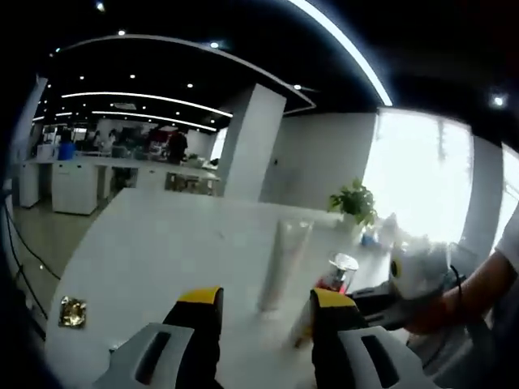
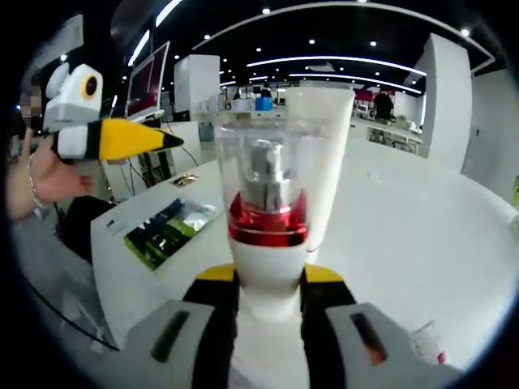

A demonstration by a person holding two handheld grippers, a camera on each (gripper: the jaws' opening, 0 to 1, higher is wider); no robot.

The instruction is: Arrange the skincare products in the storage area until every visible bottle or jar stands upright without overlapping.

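A white pump bottle with a red band and a clear cap stands upright on the white table. My right gripper is shut on its lower body. Close behind it rises a tall white tube. In the left gripper view the same tube stands just beyond my left gripper, which is open with nothing between its yellow-tipped fingers. The pump bottle is to the tube's right, and the right gripper reaches it from the right in a person's hand. The left gripper also shows at upper left.
A small gold packet lies near the table's left edge. A green and black flat pack lies towards the table's corner, a small sachet near my right jaw. A potted plant and small items stand at the far side.
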